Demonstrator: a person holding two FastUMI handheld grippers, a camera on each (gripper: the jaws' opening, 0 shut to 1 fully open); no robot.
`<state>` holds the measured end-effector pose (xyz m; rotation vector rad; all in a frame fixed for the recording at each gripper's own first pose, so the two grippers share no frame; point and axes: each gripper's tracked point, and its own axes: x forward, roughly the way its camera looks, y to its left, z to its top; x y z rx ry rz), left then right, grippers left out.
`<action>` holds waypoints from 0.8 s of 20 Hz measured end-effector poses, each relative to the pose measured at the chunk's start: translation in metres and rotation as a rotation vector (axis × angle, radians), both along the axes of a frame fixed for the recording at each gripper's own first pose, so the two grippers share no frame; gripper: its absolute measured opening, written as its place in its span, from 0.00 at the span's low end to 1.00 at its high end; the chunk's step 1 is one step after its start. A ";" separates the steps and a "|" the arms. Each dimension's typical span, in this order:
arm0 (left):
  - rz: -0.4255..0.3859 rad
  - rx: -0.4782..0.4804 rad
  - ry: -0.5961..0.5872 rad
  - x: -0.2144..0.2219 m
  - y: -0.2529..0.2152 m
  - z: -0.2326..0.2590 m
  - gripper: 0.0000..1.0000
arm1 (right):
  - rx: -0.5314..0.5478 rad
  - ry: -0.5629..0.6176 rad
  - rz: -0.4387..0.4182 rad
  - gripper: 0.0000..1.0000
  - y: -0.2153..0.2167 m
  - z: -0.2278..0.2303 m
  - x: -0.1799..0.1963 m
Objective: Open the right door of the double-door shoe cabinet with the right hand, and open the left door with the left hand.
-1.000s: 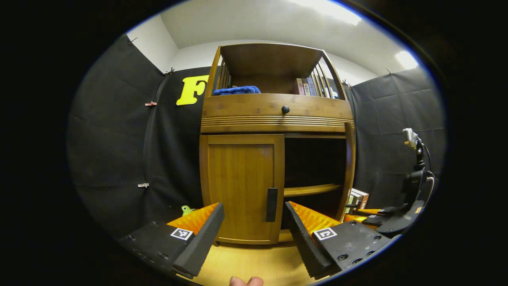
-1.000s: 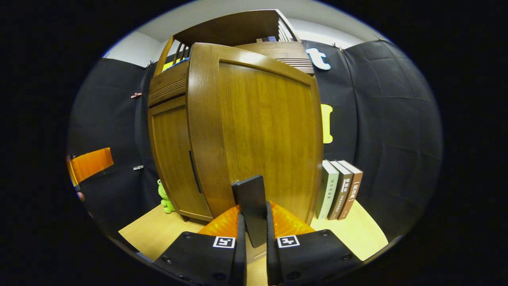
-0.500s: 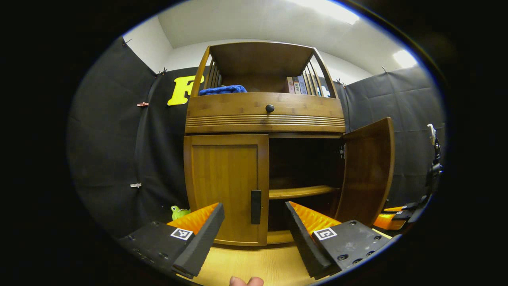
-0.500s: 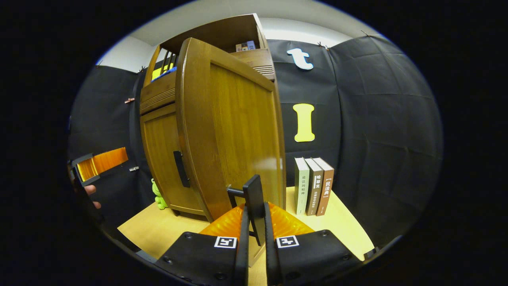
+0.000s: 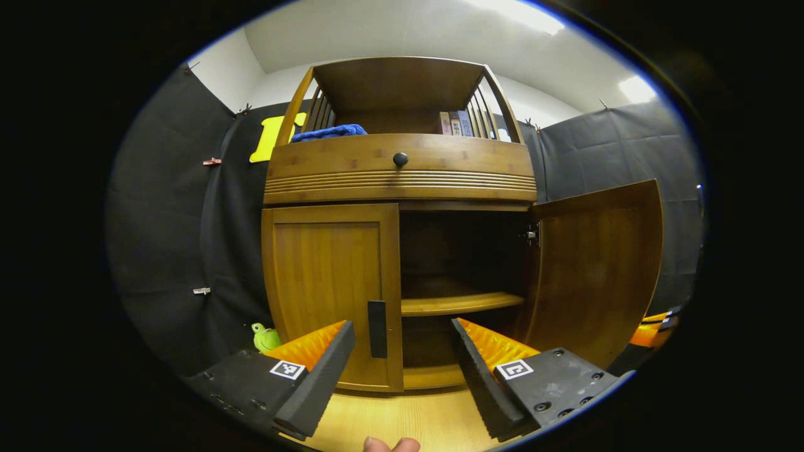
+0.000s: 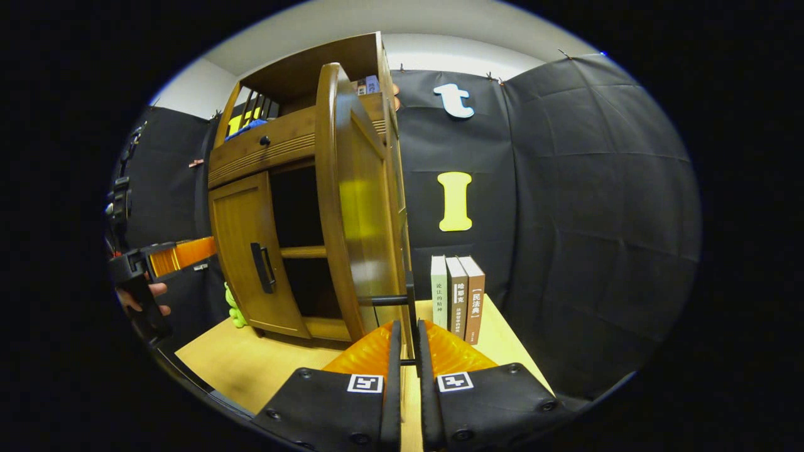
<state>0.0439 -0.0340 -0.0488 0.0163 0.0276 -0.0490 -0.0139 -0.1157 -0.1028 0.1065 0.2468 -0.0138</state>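
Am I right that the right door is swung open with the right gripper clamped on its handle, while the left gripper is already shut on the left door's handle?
Not quite: in the left gripper view the left gripper is open, short of the left door's handle. The rest holds: the right door is open, the right gripper clamped on its handle.

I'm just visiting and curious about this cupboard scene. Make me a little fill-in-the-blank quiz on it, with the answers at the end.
1. The right door of the cabinet is ____, while the left door is closed.
2. The right gripper is shut on the right door's ____.
3. The left gripper has its fingers ____, facing the left door's handle.
4. Beside the cabinet stand ____ books.

Answers: open; handle; open; three
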 end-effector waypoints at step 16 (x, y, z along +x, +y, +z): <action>-0.014 0.052 -0.003 0.049 -0.003 -0.029 0.96 | -0.088 -0.040 -0.065 0.97 -0.018 0.028 -0.050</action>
